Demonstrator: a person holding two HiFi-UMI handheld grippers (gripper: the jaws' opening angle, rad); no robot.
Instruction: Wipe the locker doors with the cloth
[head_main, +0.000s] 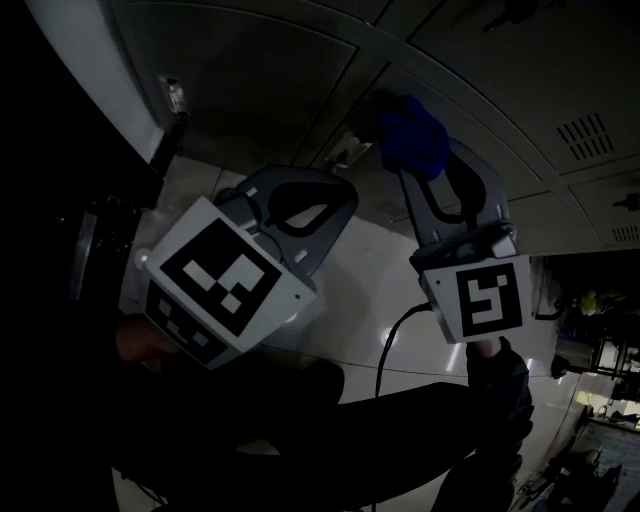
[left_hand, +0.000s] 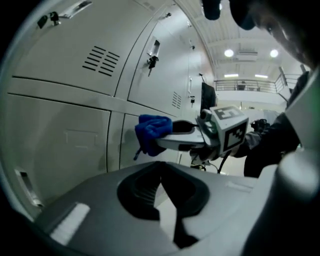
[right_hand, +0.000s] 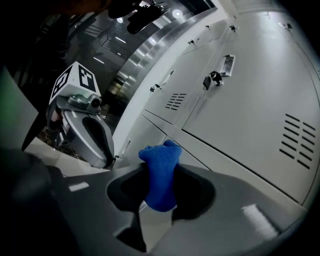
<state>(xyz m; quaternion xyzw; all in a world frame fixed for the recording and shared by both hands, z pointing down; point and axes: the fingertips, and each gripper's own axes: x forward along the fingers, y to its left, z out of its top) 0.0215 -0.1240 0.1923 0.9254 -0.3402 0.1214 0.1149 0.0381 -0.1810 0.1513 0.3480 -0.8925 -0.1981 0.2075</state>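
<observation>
Two claws raised: right claw (right_hand: 161, 174) pinches the bunched blue cloth (right_hand: 159, 152), its wad pointed at the pale grey metal locker doors (right_hand: 240, 90), likely for wiping. Left claw (left_hand: 160, 167) pressed together, empty, idle alongside.

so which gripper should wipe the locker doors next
Right: the right gripper is shut on the blue cloth, close to the locker doors; the left gripper is shut and empty.

**Blue cloth (right_hand: 159, 170) up at the locker doors (right_hand: 250, 100)**

The cloth is a fuzzy, bunched wad, pinched in the right claw (right_hand: 160, 192) and poking out past its tips. It's right up by the doors: pale grey, all shut, with vent slots and latches showing.
</observation>
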